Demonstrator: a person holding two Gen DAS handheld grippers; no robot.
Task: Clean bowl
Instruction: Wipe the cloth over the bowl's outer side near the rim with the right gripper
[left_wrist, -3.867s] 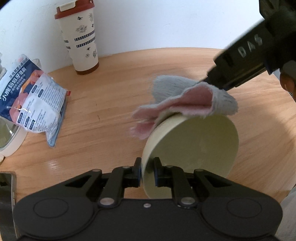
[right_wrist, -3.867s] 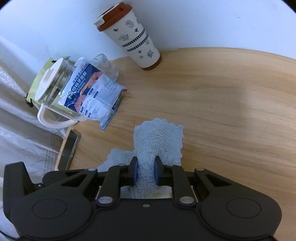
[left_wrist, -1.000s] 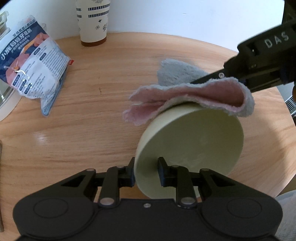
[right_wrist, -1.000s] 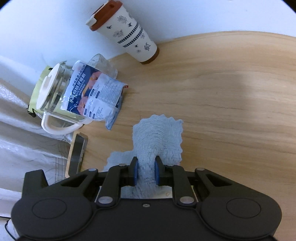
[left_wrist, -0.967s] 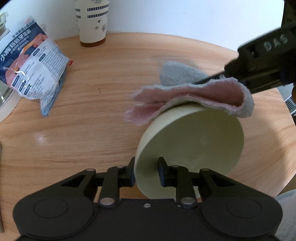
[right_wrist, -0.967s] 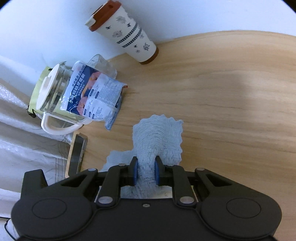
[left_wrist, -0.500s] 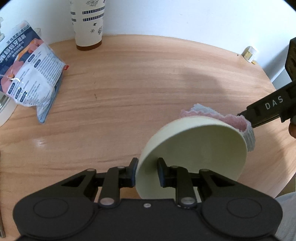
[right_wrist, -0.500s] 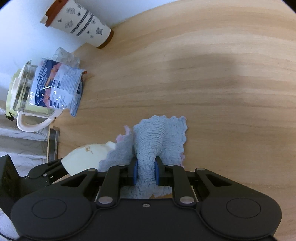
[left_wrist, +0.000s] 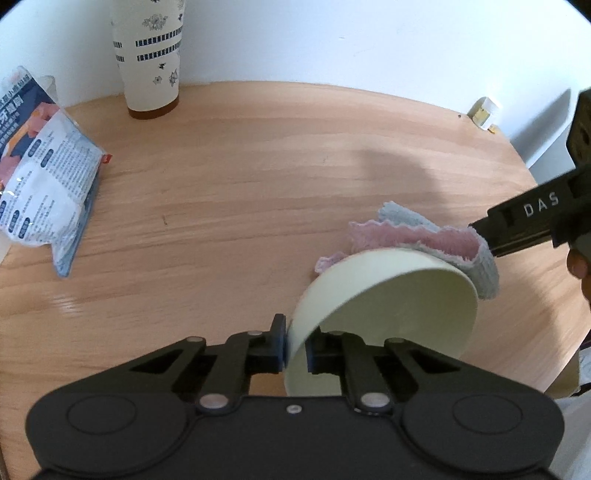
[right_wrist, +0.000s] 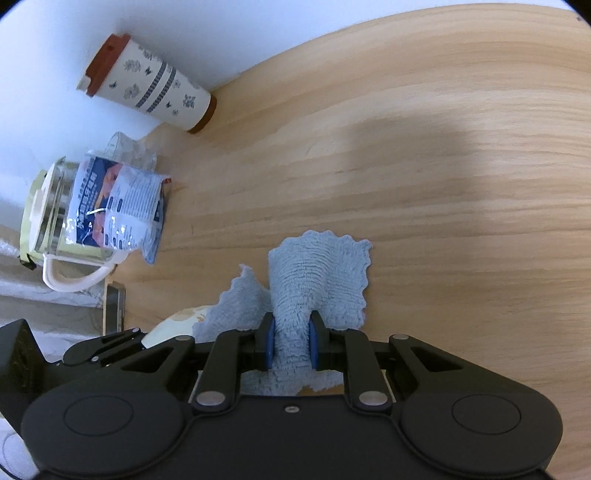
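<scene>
Bowl (left_wrist: 388, 306): one, tilted above table (left_wrist: 240, 192), rim pinched in your left gripper (left_wrist: 296, 350). Cloth (right_wrist: 317, 273): one, clamped in your right gripper (right_wrist: 291, 345), draped over bowl's far edge. Right view alone shows kettle (right_wrist: 55, 221), one.

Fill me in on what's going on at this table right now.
A person is cleaning a bowl with two handheld grippers. The left gripper has its jaws clamped on the bowl's rim and holds it tilted above the wooden table. The right gripper pinches a blue and pink cloth, which lies against the bowl's far edge. A patterned cup and a snack packet sit off to the side.
</scene>
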